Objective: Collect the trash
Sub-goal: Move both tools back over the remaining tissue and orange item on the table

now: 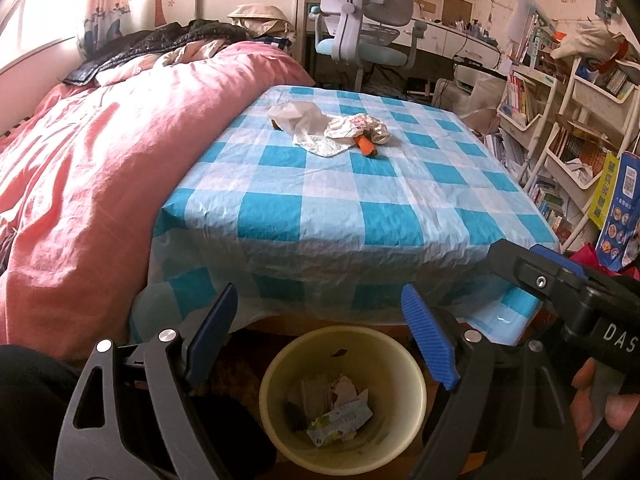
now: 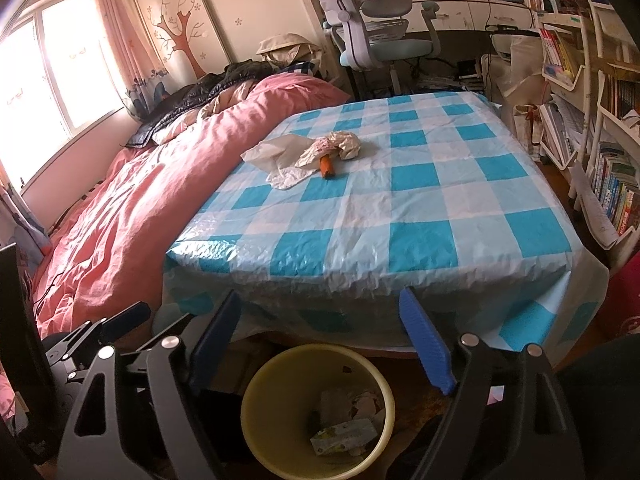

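The left gripper (image 1: 320, 340) stood open above the yellow bin (image 1: 404, 364), which held wrappers (image 1: 340, 424). On the checked table (image 1: 360, 208) lay crumpled tissues (image 1: 316, 128) and an orange piece (image 1: 366, 146).

orange item (image 1: 366, 146) half under crumpled paper (image 1: 352, 127), unidentifiable

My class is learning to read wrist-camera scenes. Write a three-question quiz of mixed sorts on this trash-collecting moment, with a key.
1. True or false: the left gripper and the right gripper both hold trash.
2. Where does the orange item lie? A) in the yellow bin B) on the checked tablecloth C) on the pink quilt
3. Fill in: the crumpled wrappers already collected lie inside the ____.

Key
1. False; both are open and empty.
2. B, beside the white paper.
3. Bin.
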A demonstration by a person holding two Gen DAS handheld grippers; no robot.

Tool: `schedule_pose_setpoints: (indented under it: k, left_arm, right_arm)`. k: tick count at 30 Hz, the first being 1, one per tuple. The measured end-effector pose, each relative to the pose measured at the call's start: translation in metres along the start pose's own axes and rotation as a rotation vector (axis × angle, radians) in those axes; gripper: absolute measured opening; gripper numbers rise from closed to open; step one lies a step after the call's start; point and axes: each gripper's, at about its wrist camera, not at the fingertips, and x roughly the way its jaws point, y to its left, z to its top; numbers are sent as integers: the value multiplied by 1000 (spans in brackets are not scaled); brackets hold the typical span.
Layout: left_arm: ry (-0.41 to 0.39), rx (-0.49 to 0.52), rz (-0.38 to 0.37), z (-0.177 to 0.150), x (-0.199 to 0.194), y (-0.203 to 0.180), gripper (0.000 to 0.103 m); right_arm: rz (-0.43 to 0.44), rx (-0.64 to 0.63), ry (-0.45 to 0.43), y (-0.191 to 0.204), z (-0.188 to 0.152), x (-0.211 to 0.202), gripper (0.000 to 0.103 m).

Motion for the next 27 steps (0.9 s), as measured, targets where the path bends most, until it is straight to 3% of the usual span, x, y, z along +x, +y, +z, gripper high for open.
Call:
schedule_pose_setpoints:
  k: [9,27]
  left_arm:
    - [-58,-4,6,15,-2,0,83]
    - [-166,-34,43,91,8,30,85]
  right_arm:
    - [-9,-3,-25,1,5,-1,79]
    - [-26,-59,-106,5,50,11,80]
